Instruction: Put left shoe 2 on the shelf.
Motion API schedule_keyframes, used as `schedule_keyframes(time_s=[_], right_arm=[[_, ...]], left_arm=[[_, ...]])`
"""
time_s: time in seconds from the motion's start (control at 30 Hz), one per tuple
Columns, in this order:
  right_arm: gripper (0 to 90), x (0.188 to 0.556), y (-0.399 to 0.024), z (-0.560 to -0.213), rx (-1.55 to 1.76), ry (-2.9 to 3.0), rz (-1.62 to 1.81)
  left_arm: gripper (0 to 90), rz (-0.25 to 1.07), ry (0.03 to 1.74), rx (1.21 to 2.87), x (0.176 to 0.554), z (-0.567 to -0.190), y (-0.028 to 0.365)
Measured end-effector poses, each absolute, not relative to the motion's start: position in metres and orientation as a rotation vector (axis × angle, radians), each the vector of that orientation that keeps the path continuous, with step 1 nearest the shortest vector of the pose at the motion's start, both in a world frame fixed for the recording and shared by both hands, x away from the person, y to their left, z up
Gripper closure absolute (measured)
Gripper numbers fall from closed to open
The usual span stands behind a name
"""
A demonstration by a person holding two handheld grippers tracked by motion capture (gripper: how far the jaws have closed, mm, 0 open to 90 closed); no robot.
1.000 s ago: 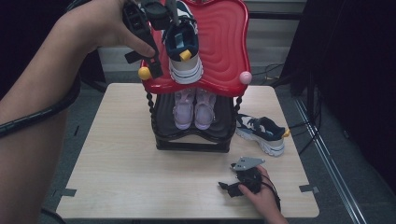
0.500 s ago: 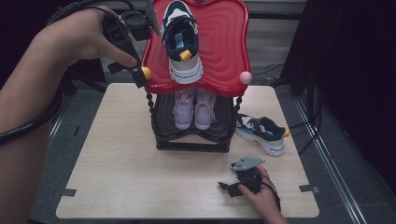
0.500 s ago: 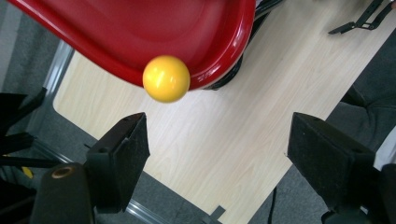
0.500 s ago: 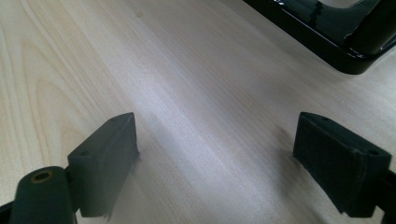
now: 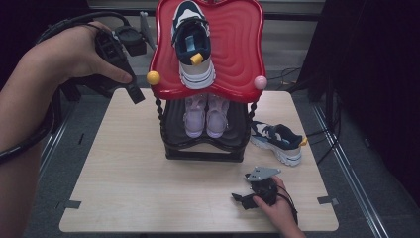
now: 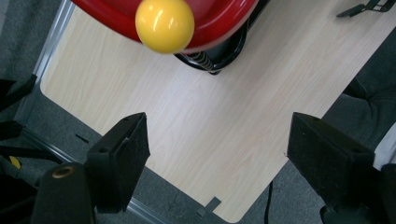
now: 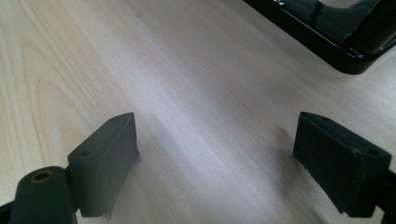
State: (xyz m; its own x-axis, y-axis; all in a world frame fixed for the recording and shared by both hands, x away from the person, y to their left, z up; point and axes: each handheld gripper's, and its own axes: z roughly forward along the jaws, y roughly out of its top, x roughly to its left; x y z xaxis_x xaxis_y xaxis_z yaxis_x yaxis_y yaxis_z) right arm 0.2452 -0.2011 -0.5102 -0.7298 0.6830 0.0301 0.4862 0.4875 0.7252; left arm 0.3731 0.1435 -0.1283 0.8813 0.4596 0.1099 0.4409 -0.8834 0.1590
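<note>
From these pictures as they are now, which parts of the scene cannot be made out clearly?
- High view: the red top shelf covers the heels of the pink shoes on the black lower shelf.
- High view: the top edge of the picture cuts off the far end of the navy shoe and the shelf's back rim.
- Left gripper view: the yellow ball and the red shelf hide most of the rack.
- Right gripper view: the rack base is cut off at the top corner.

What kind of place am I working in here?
Probably a lab or studio set up for recording, not a home: a bare wooden table ringed by black curtains, tape marks at its corners, cables on the floor, and a shoe rack staged as a prop.
</note>
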Motion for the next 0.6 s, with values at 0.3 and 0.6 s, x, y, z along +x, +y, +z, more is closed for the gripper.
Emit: schedule_keyframes(time_s=[0.3, 0.6], right_arm=[[13.3, 0.245, -0.201, -0.510, 0.995, 2.476, 1.078], [13.3, 0.245, -0.201, -0.510, 0.995, 2.476, 1.077]], left_arm=[[20.7, 0.219, 0.727, 2.924, 0.368, -0.140, 0.155], [20.9, 0.211, 0.765, 2.925, 0.363, -0.154, 0.171]])
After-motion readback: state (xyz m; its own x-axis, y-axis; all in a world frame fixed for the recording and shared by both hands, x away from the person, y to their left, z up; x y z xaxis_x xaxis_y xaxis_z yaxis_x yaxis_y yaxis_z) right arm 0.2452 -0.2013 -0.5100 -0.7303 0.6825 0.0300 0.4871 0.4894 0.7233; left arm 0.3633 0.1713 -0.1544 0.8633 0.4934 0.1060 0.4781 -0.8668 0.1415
